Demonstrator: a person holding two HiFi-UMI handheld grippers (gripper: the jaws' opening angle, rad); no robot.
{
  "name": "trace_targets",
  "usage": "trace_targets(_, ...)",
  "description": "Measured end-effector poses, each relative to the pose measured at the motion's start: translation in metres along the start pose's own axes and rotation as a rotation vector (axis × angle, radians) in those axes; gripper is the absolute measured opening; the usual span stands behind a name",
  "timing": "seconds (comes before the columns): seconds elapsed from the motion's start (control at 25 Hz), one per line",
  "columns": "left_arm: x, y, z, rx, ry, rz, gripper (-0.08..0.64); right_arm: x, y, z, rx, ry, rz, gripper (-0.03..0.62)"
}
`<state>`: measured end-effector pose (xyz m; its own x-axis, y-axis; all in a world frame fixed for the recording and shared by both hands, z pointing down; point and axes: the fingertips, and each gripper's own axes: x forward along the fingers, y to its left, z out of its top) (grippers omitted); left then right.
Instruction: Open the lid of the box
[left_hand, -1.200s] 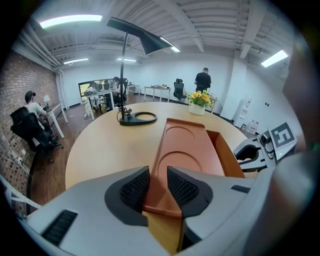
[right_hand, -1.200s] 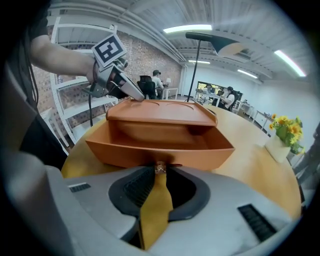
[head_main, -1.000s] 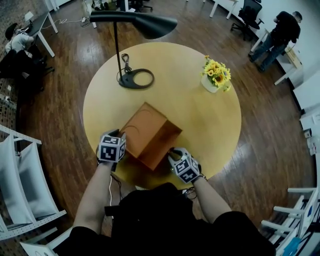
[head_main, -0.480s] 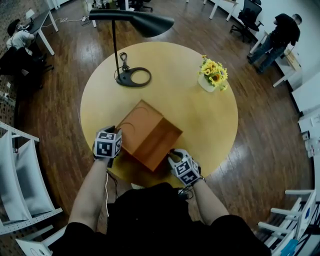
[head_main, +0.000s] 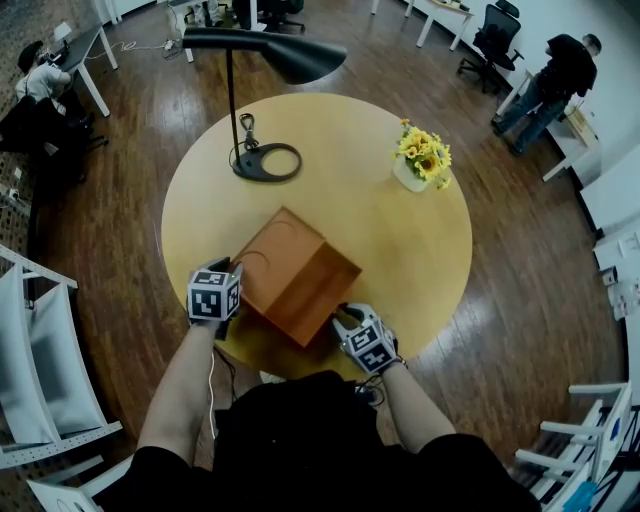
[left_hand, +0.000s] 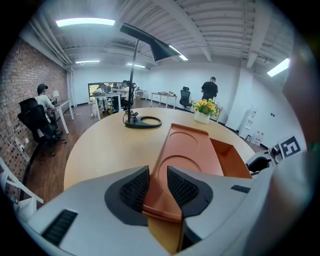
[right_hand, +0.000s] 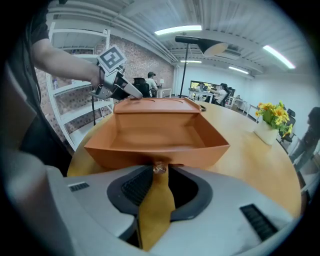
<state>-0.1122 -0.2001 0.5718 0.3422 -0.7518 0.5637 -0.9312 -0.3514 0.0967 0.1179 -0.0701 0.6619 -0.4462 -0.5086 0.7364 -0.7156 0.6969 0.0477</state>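
**Lid Up, Box Bare on Round Table**

Pictured near the front edge of the yellow table (head_main: 400, 225): the orange box (right_hand: 150, 156), with its lid (left_hand: 189, 150) standing open on the side away from the right gripper (right_hand: 160, 185). Pinched narrow on that lid's edge by the left gripper (left_hand: 158, 187), ribbed pads tight against both faces. Opening at the front wall, the right gripper's jaws, with a small metal catch (right_hand: 160, 168) between them but not pressed by the pads.

To finish well, by judgement: keep the pinch on the lid firm and follow the arc of the back edge rather than pulling straight up. Stay ready at the front wall, lest so light a box slide or tip backward. Let go only once the lid rests on its own.

Inside the box: nothing visible, only bare orange floor and walls. Farther back, well apart from the box: a white pot (head_main: 408, 178) holding yellow flowers (head_main: 425, 150), and a black lamp (head_main: 265, 162).
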Motion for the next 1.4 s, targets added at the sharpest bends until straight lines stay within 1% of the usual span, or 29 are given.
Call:
trace_targets(0.08, -0.002, 0.003, 0.0, -0.041, -0.036, -0.013, 0.106, -0.004, -0.003, 0.003, 0.035, -0.027, -0.003, 0.11)
trace_targets(0.12, -0.003, 0.005, 0.001, -0.075, -0.064, -0.027, 0.106, -0.008, -0.006, 0.006, 0.054, -0.047, -0.009, 0.145)
trace_targets(0.2, -0.009, 0.01, 0.001, -0.151, -0.13, -0.064, 0.106, -0.021, -0.016, 0.015, 0.091, -0.11, -0.036, 0.149)
trace_targets(0.28, -0.02, 0.014, 0.005, -0.209, -0.204, -0.093, 0.106, -0.042, -0.028, 0.032, 0.149, -0.208, -0.067, 0.149)
trace_targets(0.36, -0.039, 0.02, 0.017, -0.238, -0.301, -0.103, 0.096, -0.069, -0.041, 0.052, 0.225, -0.325, -0.09, 0.149)
trace_targets(0.44, -0.064, 0.024, 0.035, -0.258, -0.416, -0.11, 0.056, -0.099, -0.056, 0.072, 0.282, -0.436, -0.131, 0.137)
trace_targets(0.48, -0.079, 0.025, 0.045, -0.265, -0.474, -0.117, 0.04, -0.114, -0.063, 0.081, 0.298, -0.485, -0.163, 0.108)
trace_targets(0.52, -0.093, 0.025, 0.055, -0.266, -0.528, -0.127, 0.026, -0.128, -0.069, 0.089, 0.309, -0.527, -0.195, 0.066)
trace_targets(0.56, -0.108, 0.022, 0.064, -0.256, -0.575, -0.141, 0.014, -0.141, -0.075, 0.096, 0.319, -0.562, -0.221, 0.024)
trace_targets(0.6, -0.122, 0.019, 0.072, -0.238, -0.615, -0.158, 0.011, -0.151, -0.078, 0.102, 0.33, -0.591, -0.236, 0.005)
trace_targets(0.68, -0.148, 0.01, 0.086, -0.185, -0.672, -0.189, 0.002, -0.17, -0.082, 0.116, 0.353, -0.642, -0.242, 0.005)
trace_targets(0.8, -0.178, -0.002, 0.1, -0.105, -0.72, -0.202, 0.002, -0.193, -0.082, 0.14, 0.349, -0.723, -0.245, 0.003)
trace_targets(0.88, -0.194, -0.007, 0.104, -0.083, -0.745, -0.198, 0.002, -0.206, -0.081, 0.155, 0.333, -0.772, -0.255, 0.002)
trace_targets(0.96, -0.205, -0.006, 0.105, -0.094, -0.768, -0.194, 0.002, -0.216, -0.081, 0.167, 0.328, -0.811, -0.256, 0.002)
trace_targets(1.08, -0.217, -0.001, 0.101, -0.139, -0.791, -0.185, 0.002, -0.224, -0.075, 0.178, 0.322, -0.843, -0.246, 0.002)
trace_targets(1.24, -0.228, 0.005, 0.095, -0.184, -0.82, -0.176, 0.002, -0.227, -0.066, 0.182, 0.304, -0.847, -0.237, 0.002)
trace_targets(1.4, -0.23, 0.003, 0.089, -0.184, -0.813, -0.172, 0.002, -0.226, -0.062, 0.177, 0.322, -0.848, -0.224, 0.002)
